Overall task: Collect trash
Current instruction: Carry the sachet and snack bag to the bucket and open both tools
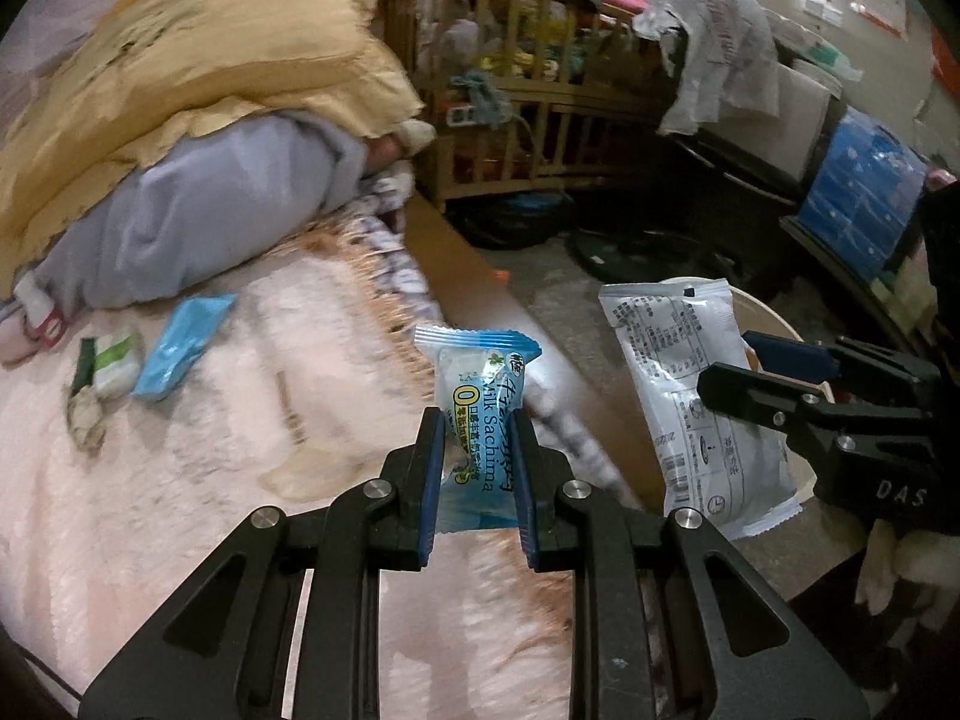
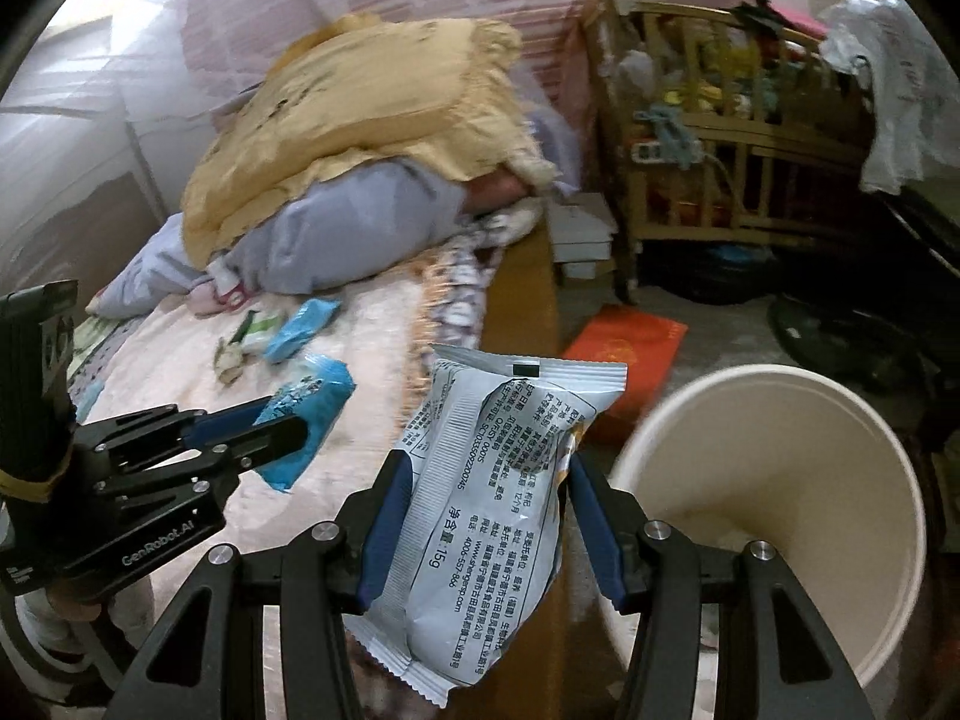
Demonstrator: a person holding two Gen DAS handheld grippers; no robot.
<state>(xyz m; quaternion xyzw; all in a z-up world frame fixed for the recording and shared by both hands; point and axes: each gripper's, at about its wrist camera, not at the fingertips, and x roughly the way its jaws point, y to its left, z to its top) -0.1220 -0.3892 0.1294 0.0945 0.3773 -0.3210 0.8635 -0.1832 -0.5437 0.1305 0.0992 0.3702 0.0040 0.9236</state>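
My left gripper [image 1: 477, 423] is shut on a blue Milk Sachima wrapper [image 1: 480, 396] and holds it above the bed's edge; it also shows in the right wrist view [image 2: 282, 420] with the wrapper [image 2: 309, 414]. My right gripper [image 2: 489, 468] is shut on a grey-white snack wrapper [image 2: 492, 504], held beside a white paper bucket [image 2: 774, 420] on the floor. The same wrapper [image 1: 690, 396] and right gripper [image 1: 729, 369] show in the left wrist view. More trash lies on the pink blanket: a blue packet [image 1: 180, 345], a green-white wrapper [image 1: 114, 360] and a crumpled scrap [image 1: 87, 414].
Yellow quilt [image 1: 198, 60] and grey bedding [image 1: 198, 216] are piled at the bed's head. A wooden crib [image 1: 528, 90] full of things stands behind. A red envelope [image 2: 624, 354] lies on the floor. Dark furniture and a blue box [image 1: 858, 198] stand at the right.
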